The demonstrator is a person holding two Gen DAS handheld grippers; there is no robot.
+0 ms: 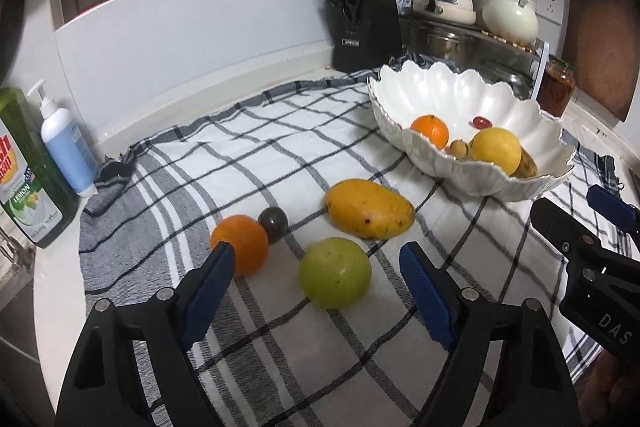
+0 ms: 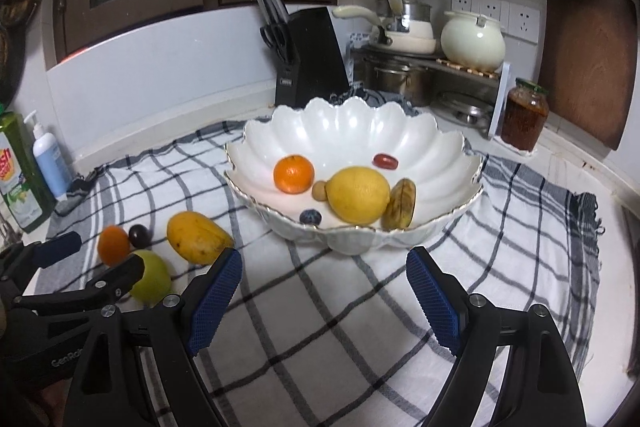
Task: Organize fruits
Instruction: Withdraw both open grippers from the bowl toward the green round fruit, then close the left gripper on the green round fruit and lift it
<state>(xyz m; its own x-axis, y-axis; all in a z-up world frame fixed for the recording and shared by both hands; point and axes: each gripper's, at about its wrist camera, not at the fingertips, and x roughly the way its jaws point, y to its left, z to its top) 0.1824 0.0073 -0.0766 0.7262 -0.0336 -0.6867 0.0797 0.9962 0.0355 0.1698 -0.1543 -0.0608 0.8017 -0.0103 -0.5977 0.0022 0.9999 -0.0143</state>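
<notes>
- The left gripper (image 1: 316, 275) stands wide open and holds nothing; the round green apple (image 1: 335, 273) lies on the cloth directly ahead, between the lines of its two blue pads, a little nearer to the right pad.
- The right gripper (image 2: 324, 283) is also wide open and empty, and it faces the white scalloped ceramic bowl (image 2: 448, 147), not the loose fruits.
- So I judge the left gripper is the nearer one for the apple; a straight advance should bring the pads around it.
- The apple is round, so no long axis matters for it. The yellow-orange oval mango (image 1: 370, 209) lies just behind the apple with its long axis running across the view, left to right.
- The round orange (image 1: 241, 244) is just beside the left pad (image 1: 210, 291), and the small dark round plum (image 1: 273, 225) appears to touch the orange from behind. When the jaws close, the left pad could push the orange.
- Four fruits remain on the grey-and-white checked cloth (image 1: 280, 147). The bowl, to the right, already holds a small tangerine (image 2: 293, 173), a big yellow lemon (image 2: 358, 195) and several smaller fruits.
- The way from apple to bowl passes the mango; the raised rim must be cleared.
- A black knife block (image 1: 366, 21) and a white-blue pump bottle (image 1: 68, 151) stand well apart from the fruits.
</notes>
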